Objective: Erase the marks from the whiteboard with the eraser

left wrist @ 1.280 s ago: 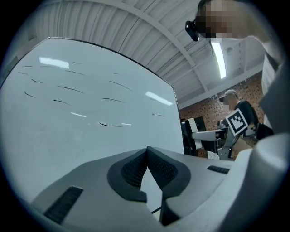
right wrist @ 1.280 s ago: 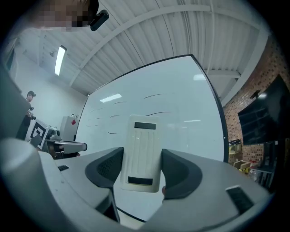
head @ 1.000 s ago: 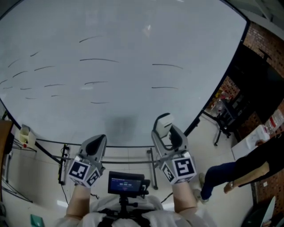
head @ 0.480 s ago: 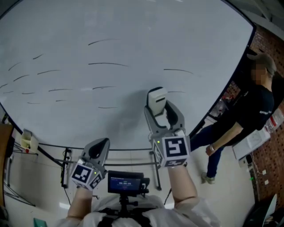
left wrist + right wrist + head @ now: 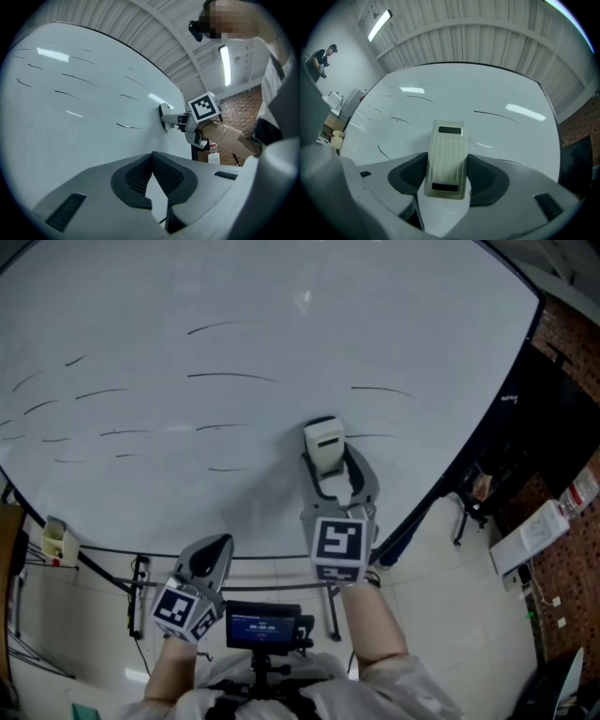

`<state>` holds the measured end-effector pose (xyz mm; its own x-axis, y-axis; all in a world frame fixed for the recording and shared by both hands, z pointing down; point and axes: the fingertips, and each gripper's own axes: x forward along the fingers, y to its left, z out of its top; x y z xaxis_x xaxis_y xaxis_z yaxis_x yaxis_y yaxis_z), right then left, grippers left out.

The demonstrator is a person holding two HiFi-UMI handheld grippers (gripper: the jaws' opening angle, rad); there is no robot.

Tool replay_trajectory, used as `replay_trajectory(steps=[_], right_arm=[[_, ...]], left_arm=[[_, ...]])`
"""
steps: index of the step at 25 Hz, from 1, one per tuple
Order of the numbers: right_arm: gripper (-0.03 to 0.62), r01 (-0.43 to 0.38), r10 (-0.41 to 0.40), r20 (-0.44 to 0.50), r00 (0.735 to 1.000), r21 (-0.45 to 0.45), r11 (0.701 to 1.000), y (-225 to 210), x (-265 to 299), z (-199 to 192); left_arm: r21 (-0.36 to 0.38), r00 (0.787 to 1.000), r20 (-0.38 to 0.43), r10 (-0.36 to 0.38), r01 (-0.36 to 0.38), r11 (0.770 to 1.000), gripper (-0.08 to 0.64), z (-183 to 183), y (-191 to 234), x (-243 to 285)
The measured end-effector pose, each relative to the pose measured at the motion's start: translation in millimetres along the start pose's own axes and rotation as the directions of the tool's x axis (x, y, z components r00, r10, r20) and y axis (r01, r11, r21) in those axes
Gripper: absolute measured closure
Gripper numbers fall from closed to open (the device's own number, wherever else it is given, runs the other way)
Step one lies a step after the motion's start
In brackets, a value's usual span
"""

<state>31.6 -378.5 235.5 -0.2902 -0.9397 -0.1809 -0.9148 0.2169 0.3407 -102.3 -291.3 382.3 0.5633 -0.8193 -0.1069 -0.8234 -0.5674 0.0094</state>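
Note:
The big whiteboard (image 5: 281,296) fills the head view and carries several thin black marks, such as a long stroke (image 5: 230,376) and a short one (image 5: 380,390) to the right. My right gripper (image 5: 327,457) is shut on the cream-white eraser (image 5: 325,444), which touches the board just left of a mark (image 5: 375,435). In the right gripper view the eraser (image 5: 446,158) sits between the jaws, with marks (image 5: 496,115) beyond it. My left gripper (image 5: 208,554) hangs low below the board, jaws together and empty. From the left gripper view I see the eraser (image 5: 166,116) against the whiteboard (image 5: 70,117).
The board stands on a metal frame (image 5: 141,577) with legs on a pale floor. A small cream holder (image 5: 56,538) hangs at the lower left corner. A brick wall (image 5: 562,343), dark furniture and a white box (image 5: 530,535) lie to the right. A person (image 5: 321,58) stands far off.
My right gripper has risen from below the board's edge and brought the eraser against the board. The person at the right of the head view has gone. My left gripper has barely moved.

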Motion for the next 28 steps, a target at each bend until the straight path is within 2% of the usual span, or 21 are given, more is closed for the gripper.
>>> replay_trajectory(steps=[6, 14, 21, 25, 28], right_arm=[[0.318, -0.033, 0.035, -0.023, 0.999, 0.080, 0.996, -3, 5, -2], [0.319, -0.034, 0.036, -0.017, 0.999, 0.111, 0.993, -27, 5, 1], [0.319, 0.056, -0.053, -0.025, 0.998, 0.173, 0.983, -83, -2, -7], [0.319, 0.136, -0.127, -0.051, 0.991, 0.247, 0.959, -132, -10, -24], [0.319, 0.185, -0.171, -0.074, 0.983, 0.277, 0.943, -159, -15, -36]], left_arm=[[-0.006, 1.000, 0.007, -0.002, 0.002, 1.000, 0.552, -4, 4, 4], [-0.015, 1.000, 0.000, -0.014, 0.014, 1.000, 0.552, -8, 4, 10], [-0.008, 0.999, -0.010, -0.031, 0.031, 0.999, 0.552, -8, -1, 15], [-0.019, 0.999, -0.036, -0.034, 0.033, 0.999, 0.552, -11, -4, 16], [-0.010, 0.999, -0.019, -0.038, 0.038, 0.999, 0.552, -9, -6, 19]])
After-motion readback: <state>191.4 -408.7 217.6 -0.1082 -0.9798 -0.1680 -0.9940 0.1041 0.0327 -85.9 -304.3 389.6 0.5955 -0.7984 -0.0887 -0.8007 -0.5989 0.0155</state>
